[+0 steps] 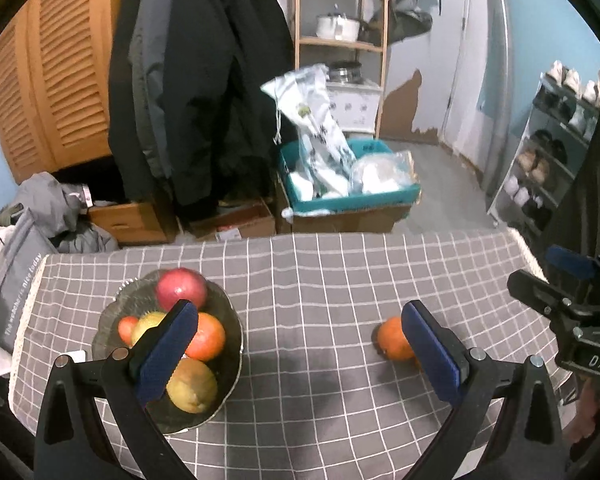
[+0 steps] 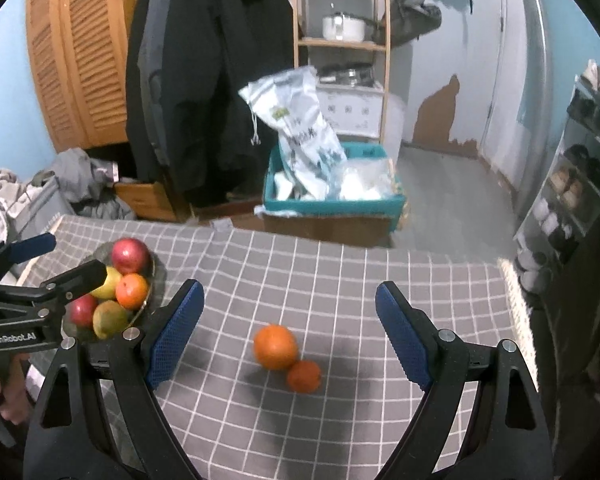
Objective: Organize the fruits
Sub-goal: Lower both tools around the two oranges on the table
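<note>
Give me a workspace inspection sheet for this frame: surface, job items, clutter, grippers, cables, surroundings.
Surface: grey checked tablecloth with white grid lines, lying flat.
Job's things: dark glass fruit bowl holds a red apple, an orange, two yellow-green fruits and a small red one. Large loose orange and smaller loose orange touch each other on the cloth, outside the bowl.
Clutter: nothing seen on the table besides the fruit.
Grippers: left gripper open, empty, beside the bowl; right gripper open, empty, facing the loose oranges.
Cables: nothing seen.
Surroundings: black coats, wooden shelf unit, teal crate of bags, shoe rack.
</note>
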`<state>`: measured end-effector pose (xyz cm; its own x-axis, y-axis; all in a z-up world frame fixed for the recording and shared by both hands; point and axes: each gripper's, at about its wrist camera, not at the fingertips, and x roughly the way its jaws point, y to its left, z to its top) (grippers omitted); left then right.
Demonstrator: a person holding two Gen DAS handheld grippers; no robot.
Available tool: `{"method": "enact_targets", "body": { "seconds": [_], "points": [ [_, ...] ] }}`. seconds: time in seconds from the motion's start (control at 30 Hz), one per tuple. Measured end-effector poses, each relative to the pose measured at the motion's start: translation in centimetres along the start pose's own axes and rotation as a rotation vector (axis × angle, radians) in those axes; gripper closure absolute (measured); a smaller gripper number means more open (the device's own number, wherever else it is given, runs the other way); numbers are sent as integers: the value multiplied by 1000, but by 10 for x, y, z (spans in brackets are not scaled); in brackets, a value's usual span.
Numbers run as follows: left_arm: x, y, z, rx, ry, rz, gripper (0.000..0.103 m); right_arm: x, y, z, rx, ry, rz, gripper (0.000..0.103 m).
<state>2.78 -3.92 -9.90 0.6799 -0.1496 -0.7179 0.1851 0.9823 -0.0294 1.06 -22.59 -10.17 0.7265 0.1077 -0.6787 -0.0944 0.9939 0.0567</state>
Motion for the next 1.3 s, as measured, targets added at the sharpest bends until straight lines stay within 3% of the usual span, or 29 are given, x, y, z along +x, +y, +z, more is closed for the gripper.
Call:
{"method": "enact_targets", "body": {
  "seconds": [0.6, 0.83, 1.03, 1.3],
  "points": [
    [86, -30, -37, 64, 212, -8, 1, 95, -34, -66, 73, 294, 3, 16],
    [123, -29, -56, 40, 313, -21, 1, 125, -35, -83, 60, 382, 19, 16],
    [138, -28, -65, 40, 348, -15, 1, 145, -36, -91, 52, 420, 41, 16],
    [142, -28, -68, 37, 362, -28, 1, 164, -37, -102, 60, 467, 74, 30]
  ]
}}
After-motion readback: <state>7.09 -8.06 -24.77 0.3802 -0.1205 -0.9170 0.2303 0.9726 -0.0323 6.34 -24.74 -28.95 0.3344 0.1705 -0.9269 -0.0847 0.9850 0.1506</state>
